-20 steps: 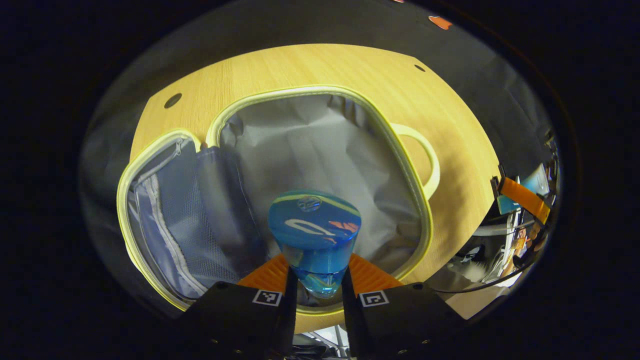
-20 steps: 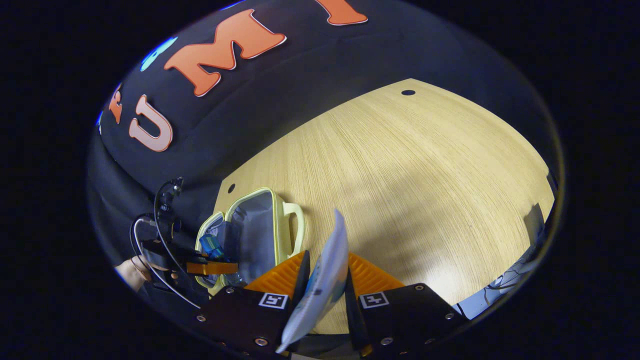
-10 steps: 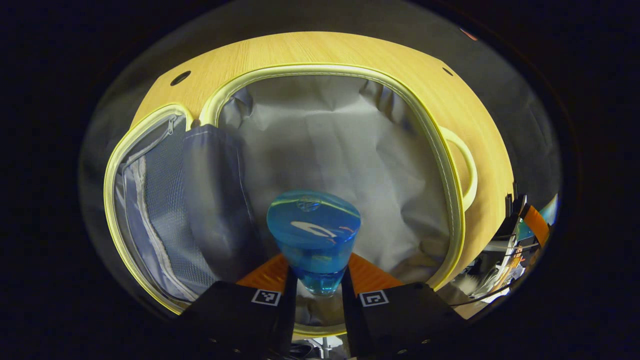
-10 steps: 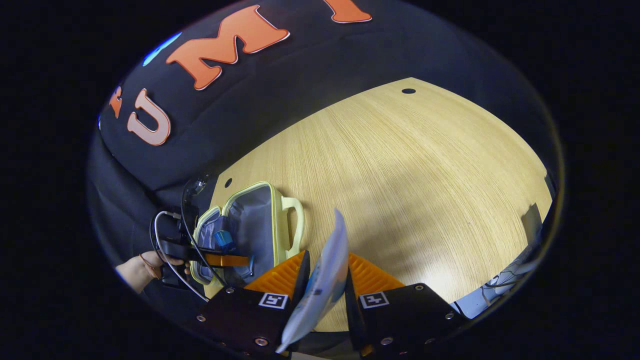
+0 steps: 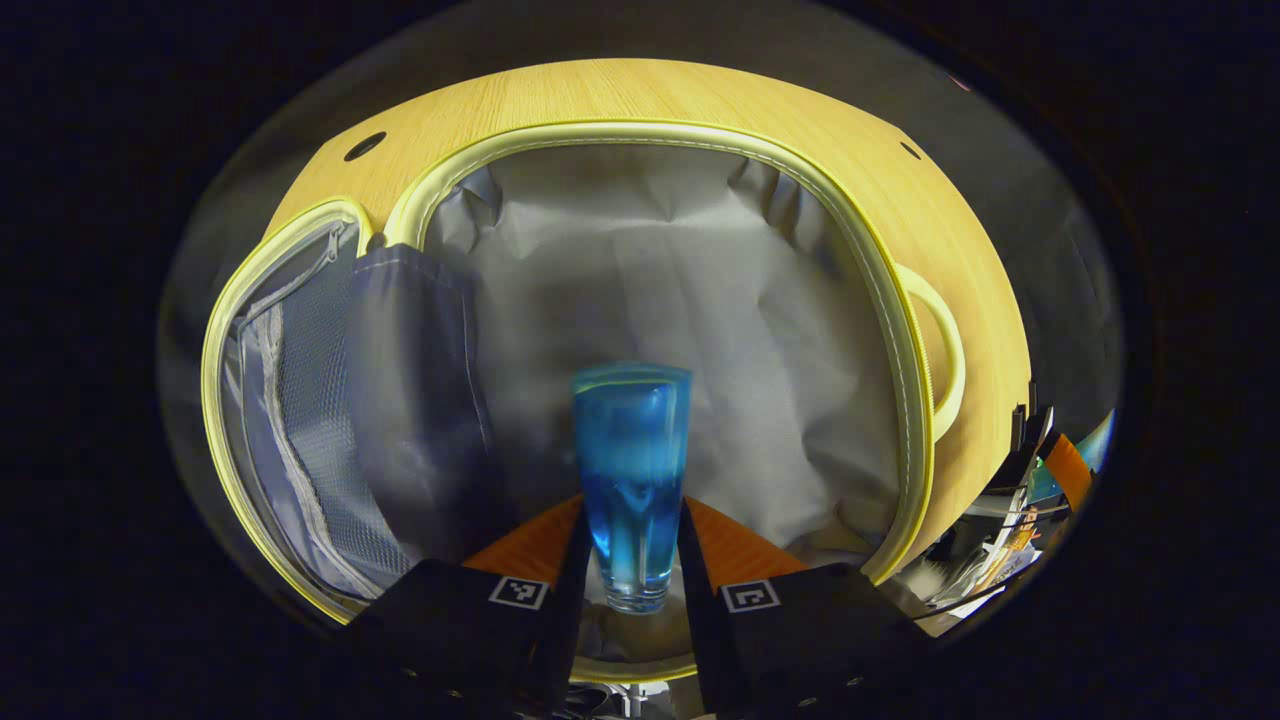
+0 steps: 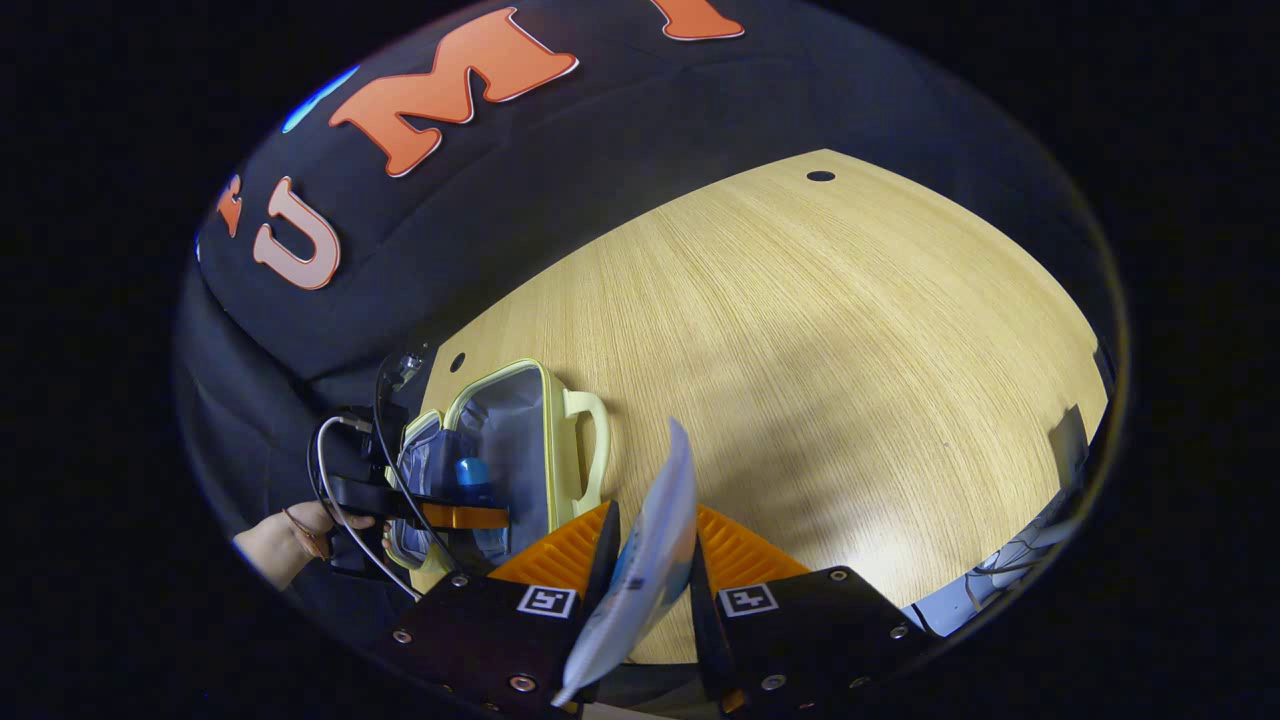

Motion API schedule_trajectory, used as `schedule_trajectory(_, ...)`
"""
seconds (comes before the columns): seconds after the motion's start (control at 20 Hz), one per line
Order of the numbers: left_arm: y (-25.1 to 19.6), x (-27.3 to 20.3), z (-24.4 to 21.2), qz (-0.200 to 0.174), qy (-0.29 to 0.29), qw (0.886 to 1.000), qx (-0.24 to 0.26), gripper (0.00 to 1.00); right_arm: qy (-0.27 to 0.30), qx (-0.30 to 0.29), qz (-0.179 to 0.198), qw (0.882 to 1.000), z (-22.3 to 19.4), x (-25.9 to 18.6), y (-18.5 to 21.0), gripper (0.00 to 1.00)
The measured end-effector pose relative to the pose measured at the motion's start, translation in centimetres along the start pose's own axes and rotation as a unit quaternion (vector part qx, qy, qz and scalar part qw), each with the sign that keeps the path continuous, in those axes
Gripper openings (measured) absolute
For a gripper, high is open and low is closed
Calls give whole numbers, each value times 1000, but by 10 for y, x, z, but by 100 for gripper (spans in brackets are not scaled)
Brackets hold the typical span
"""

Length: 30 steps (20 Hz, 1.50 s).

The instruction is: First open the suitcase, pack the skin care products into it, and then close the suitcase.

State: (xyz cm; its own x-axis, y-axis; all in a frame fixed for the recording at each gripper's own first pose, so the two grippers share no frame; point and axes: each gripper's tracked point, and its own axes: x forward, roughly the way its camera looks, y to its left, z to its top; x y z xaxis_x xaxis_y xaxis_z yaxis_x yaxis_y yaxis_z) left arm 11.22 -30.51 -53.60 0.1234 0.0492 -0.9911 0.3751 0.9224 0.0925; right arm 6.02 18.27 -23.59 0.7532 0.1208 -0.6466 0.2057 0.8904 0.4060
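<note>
Suitcase [image 5: 905,330]: pale yellow rim, zip edging and handle; grey crinkled lining; beside the lining, a blue-grey mesh pocket [image 5: 300,400] with a white zip.
Bottle [image 5: 630,480], over the lining: translucent blue.
Sachet [image 6: 640,570]: white with blue print.
Table [image 6: 850,330], under the suitcase: light wood grain.

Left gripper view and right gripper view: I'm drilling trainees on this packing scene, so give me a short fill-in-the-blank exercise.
1. The suitcase lies ___ on the table.
2. The left gripper holds a ___ bottle between its fingers.
3. The right gripper is shut on a flat ___.
4. The suitcase's handle rests on the ___.

Missing words: open; blue; packet; table
</note>
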Motion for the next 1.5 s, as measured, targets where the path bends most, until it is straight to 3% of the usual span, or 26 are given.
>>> schedule_trajectory(0.05,-3,-5,2,-4,-4,1000,4,48,0,0,-2,1000,1,1,-2,38)
schedule_trajectory(0.2,-24,-19,8,-29,-30,999,14,100,-3,-11,-3,1000,6,-1,-4,38)
schedule_trajectory(0.35,-39,-49,16,-49,-84,995,30,98,-11,-41,1,999,22,-5,1,38)
schedule_trajectory(0.5,-42,-87,17,-86,-142,986,11,98,-18,-85,10,996,44,-10,15,38)
schedule_trajectory(0.85,22,-151,-27,-99,-244,959,-103,98,-8,-175,64,982,91,-7,85,38)
schedule_trajectory(1.05,85,-167,-80,-53,-271,947,-166,98,40,-223,99,969,77,16,138,38)
schedule_trajectory(1.25,146,-215,-134,-10,-301,930,-209,98,137,-254,129,949,27,44,176,38)
schedule_trajectory(1.5,178,-229,-183,37,-305,925,-223,98,207,-288,97,930,-23,91,173,38)
